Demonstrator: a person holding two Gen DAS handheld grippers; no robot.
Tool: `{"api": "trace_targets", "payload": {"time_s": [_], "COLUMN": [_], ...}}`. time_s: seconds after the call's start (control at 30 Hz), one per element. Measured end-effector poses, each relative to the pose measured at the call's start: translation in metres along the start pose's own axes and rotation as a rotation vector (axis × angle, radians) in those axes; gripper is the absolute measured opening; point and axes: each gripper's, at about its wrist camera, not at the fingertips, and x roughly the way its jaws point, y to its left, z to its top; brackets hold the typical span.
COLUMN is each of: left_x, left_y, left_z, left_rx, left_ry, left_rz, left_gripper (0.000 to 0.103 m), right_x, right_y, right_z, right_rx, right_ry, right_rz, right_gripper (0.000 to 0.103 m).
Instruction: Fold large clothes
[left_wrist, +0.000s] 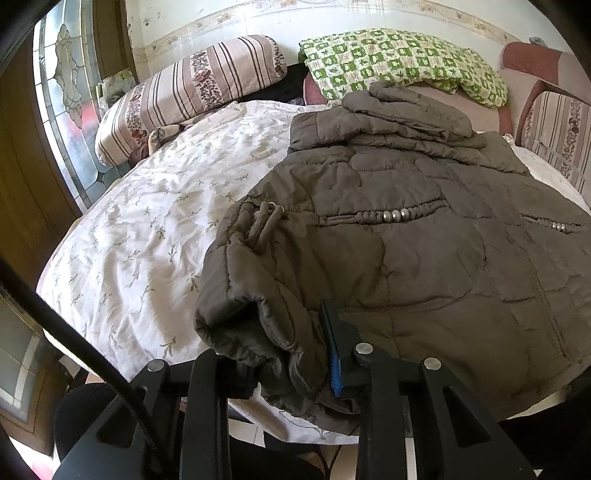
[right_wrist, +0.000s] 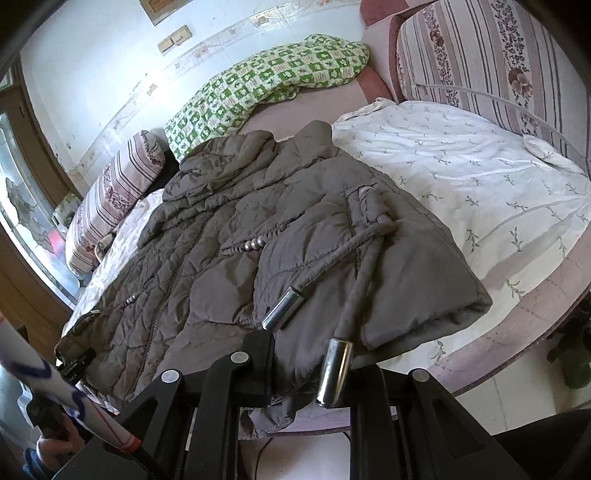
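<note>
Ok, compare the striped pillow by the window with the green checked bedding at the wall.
The striped pillow carries mauve stripes with floral bands; the green checked bedding shows green and white squares. The pillow is plump and keeps a firm block shape, while the bedding lies flatter and rumpled. Both rest at the far side of the bed, beyond the brown jacket.

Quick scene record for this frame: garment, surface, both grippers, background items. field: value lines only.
garment: brown quilted jacket, spread over the bed, sleeves folded in
surface: white floral sheet
left gripper: shut on the jacket's near hem
right gripper: shut on the jacket's near hem
drawstrings: two cords with metal tips lying on the jacket by the right gripper
background: striped pillow, green checked blanket by the wall
</note>
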Motion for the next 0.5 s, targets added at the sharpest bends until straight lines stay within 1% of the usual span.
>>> {"api": "trace_targets", "payload": {"time_s": [0.33,0.5], "left_x": [-0.023,-0.031], "left_y": [0.013,0.014], "left_z": [0.011,0.026], "left_rx": [-0.019,-0.012], "left_ry": [-0.049,-0.077], "left_rz": [-0.023,-0.031], "left_gripper": [0.026,0.026], "right_x": [-0.015,-0.022], "right_y": [0.002,0.007], "right_z": [0.012,0.027], "right_rx": [-0.027,-0.048], "right_ry": [-0.027,-0.046], "right_rz": [0.022,0.042], "right_gripper": [0.018,0.018]}}
